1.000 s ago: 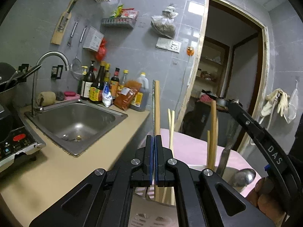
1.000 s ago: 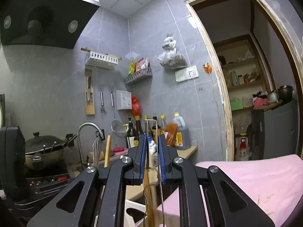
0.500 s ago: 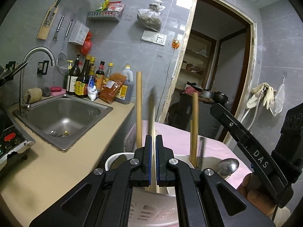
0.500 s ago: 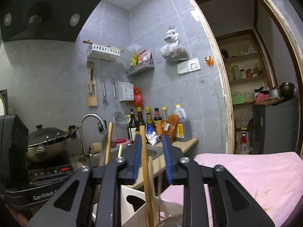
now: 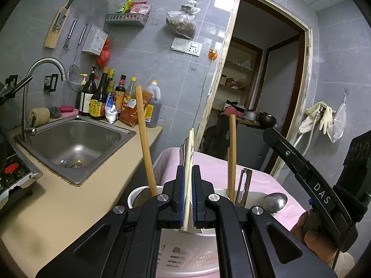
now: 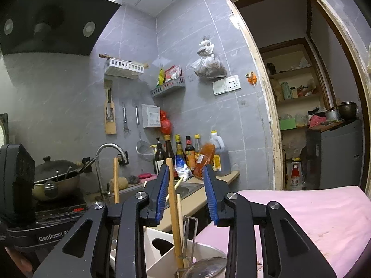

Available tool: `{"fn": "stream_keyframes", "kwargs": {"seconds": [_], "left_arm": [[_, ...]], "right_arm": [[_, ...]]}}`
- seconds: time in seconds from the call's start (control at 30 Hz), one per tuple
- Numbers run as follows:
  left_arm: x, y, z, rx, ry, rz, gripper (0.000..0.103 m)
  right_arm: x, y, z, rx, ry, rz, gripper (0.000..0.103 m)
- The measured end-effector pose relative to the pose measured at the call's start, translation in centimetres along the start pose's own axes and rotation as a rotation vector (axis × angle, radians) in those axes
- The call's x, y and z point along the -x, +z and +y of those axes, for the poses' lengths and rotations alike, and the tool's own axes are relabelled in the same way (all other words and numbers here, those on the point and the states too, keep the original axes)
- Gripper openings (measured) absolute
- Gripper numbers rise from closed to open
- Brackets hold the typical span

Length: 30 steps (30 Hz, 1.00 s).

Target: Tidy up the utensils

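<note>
Left gripper (image 5: 188, 192) pinched narrow on a pale chopstick (image 5: 189, 159), blue pads tight against it on both sides, stick upright and reaching down into the white utensil holder (image 5: 136, 191) just below; gripped partway up, likely to steer the tip straight down into a slot. Thin metal prongs, maybe a fork, showing right behind the chopstick; cannot tell if also clamped. Right gripper (image 6: 186, 194) spread wide, nothing between the pads, hovering over the same holder (image 6: 160, 238) with a wooden handle (image 6: 174, 208) rising up through the gap, closer to the left pad, touching neither as far as visible; probably just let go or about to regrip, cannot tell which. Standing upright in the holder already: long wooden handle (image 5: 145, 143) in the left round cup, second wooden handle (image 5: 231, 157) further right, metal peeler (image 5: 243, 185) and spoon (image 5: 276, 200) beside it, handles or heads up for easy picking. Holder sitting on the pink cloth (image 5: 208, 162) next to the beige counter (image 5: 46, 208) and sink (image 5: 76, 143). Task well along, most utensils sorted upright. Next: lower chopstick fully, release pinch. Risk: thin stick tilting or catching the divider wall on the way down.
</note>
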<state>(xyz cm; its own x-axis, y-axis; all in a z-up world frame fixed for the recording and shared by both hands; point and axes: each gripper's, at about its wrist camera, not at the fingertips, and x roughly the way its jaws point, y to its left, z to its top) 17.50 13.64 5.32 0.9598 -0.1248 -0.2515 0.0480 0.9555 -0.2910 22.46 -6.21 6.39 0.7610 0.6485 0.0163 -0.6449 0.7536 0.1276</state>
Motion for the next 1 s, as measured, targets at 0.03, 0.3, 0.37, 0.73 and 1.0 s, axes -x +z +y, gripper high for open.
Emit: {"fn": "stream_keyframes", "kwargs": {"seconds": [0.03,0.3,0.37,0.73,1.0], "left_arm": [[0.1,0.0,0.0,0.000,0.000,-0.002,0.008],[0.7,0.4,-0.6,0.001,0.004,-0.013,0.027],[0.9,0.5,-0.8,-0.002,0.008,-0.014,0.032],[2.9,0.1,-2.5,-0.017,-0.008,-0.023,0.074],[4.3,-0.9,-4.6,-0.073,-0.034,0.004,0.085]], "right_arm": [[0.1,0.1,-0.1,0.000,-0.003,-0.002,0.032],[2.0,0.5,-0.4,0.015,-0.036,-0.006,0.045],[2.6,0.7,-0.6,0.023,-0.051,-0.001,0.047],[7.5,1.3,-2.1,0.022,-0.159,0.030,0.070],[11.8,1.2,-3.1,0.014,-0.236,0.077,0.083]]}}
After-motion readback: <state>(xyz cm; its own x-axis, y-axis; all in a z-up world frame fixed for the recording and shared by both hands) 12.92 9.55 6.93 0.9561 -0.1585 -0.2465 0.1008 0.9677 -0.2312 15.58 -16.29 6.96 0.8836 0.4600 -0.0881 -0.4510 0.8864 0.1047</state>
